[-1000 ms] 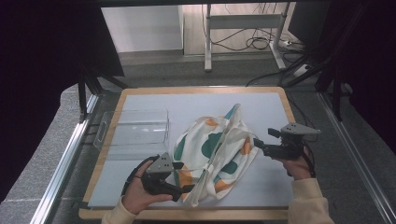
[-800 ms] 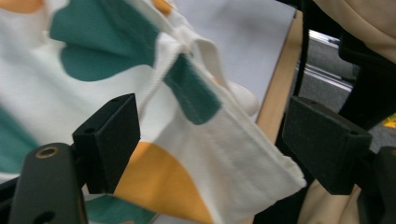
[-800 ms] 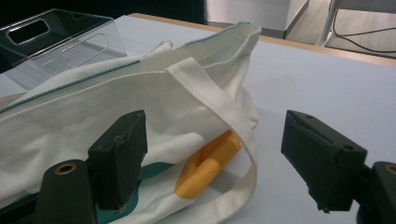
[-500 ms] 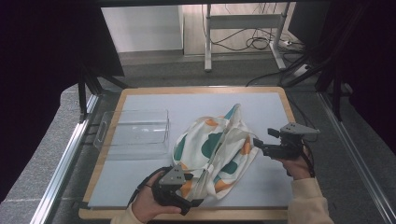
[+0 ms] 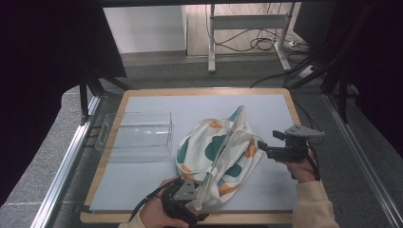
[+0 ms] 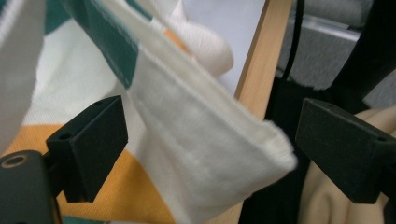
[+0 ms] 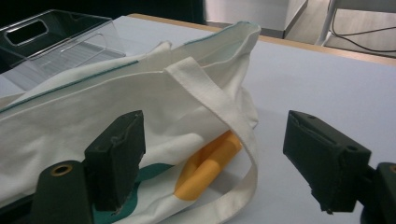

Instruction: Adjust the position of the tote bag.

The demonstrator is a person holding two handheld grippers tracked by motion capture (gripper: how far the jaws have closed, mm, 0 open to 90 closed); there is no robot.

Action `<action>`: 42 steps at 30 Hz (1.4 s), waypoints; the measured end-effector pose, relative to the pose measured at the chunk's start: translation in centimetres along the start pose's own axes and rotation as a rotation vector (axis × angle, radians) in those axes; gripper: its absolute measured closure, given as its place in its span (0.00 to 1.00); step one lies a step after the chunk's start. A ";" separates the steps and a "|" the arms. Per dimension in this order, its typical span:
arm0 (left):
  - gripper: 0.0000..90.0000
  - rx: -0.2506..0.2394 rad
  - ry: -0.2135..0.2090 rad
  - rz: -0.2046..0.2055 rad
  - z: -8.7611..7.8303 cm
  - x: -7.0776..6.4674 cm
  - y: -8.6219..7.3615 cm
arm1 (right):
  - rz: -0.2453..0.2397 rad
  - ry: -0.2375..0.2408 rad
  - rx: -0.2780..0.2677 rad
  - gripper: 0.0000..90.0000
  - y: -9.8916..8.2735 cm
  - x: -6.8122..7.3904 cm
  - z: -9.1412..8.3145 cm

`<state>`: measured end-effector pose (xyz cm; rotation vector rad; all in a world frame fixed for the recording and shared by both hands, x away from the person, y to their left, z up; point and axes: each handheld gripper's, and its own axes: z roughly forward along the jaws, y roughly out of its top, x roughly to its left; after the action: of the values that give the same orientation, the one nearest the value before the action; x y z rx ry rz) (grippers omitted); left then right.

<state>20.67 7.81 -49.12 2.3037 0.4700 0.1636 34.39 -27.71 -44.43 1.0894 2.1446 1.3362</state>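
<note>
Midway through the handling of a printed canvas tote bag (image 5: 218, 152), the soft sack lay crumpled near the middle of the pale mat, just right of a clear plastic bin (image 5: 138, 135) and inside the wooden tray frame (image 5: 199, 91). At the near edge the left gripper (image 5: 187, 202) had its jaws spread on either side of a cream strap end (image 6: 210, 154), which hung slack between them without being pinched. On the right the right gripper (image 5: 266, 148) hovered just beside the bag's right edge, jaws likewise wide apart, with a loop of handle (image 7: 219, 112) and the orange-and-green print in front of them. The cloth looked light and limp, likely to sag and fold wherever it was lifted, so the stitched straps or the hemmed mouth appeared the surest places to grip; a pinch on the loose body would probably gather only one layer.
</note>
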 end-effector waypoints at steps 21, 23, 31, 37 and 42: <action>0.61 -0.074 -0.037 -0.090 -1.9 2.9 -1.2 | -0.001 0.004 -0.002 0.22 0.0 0.0 0.0; 0.67 -0.069 -0.041 -0.093 -2.0 3.1 -1.4 | -0.001 0.003 0.000 0.22 0.0 0.0 0.1; 0.77 -0.074 -0.059 -0.140 -2.1 3.9 -1.7 | 0.009 0.002 0.009 0.23 -0.1 -0.1 0.1; 0.79 -0.079 -0.060 -0.142 -2.1 4.1 -1.9 | 0.004 -0.006 0.013 0.23 -0.2 -0.1 0.1; 0.79 -0.082 -0.059 -0.141 -2.1 4.1 -1.9 | 0.026 -0.009 0.016 0.24 -0.3 -0.2 0.2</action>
<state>23.39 12.03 -49.13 2.1802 0.5826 0.0443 34.50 -27.83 -44.76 1.1311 2.1448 1.3253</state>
